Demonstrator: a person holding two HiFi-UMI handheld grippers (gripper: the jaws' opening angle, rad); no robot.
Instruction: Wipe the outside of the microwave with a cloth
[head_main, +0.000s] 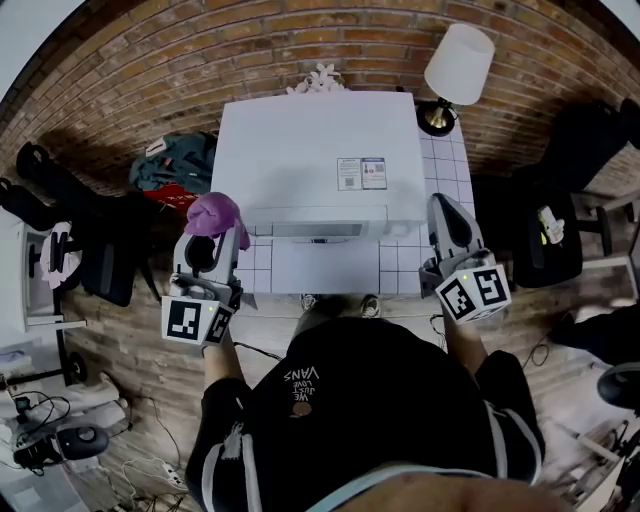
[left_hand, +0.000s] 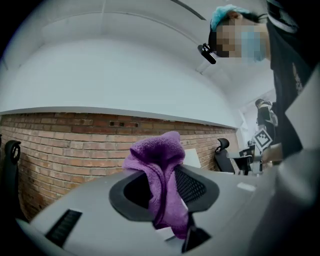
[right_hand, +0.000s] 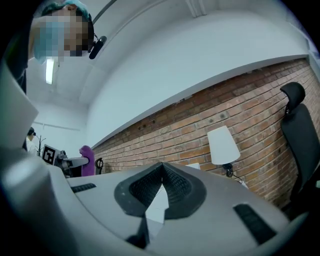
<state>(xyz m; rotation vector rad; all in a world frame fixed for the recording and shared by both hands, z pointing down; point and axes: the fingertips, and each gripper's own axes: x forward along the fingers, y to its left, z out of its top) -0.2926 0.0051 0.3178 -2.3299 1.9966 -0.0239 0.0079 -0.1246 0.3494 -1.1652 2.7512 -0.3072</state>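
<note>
A white microwave (head_main: 318, 165) stands on a small tiled table (head_main: 445, 175), seen from above in the head view. My left gripper (head_main: 213, 228) is held off the microwave's front left corner, pointing up, shut on a purple cloth (head_main: 214, 213). The same cloth (left_hand: 161, 172) bunches up between the jaws in the left gripper view. My right gripper (head_main: 447, 222) is held up at the microwave's front right corner. Its jaws meet at the tips with nothing between them, as my right gripper (right_hand: 161, 168) shows in its own view.
A lamp with a white shade (head_main: 458, 65) stands at the table's back right. A brick wall (head_main: 200, 60) runs behind. Black office chairs (head_main: 548, 235) stand right and left (head_main: 105, 250), with bags (head_main: 170, 165) on the wooden floor at left.
</note>
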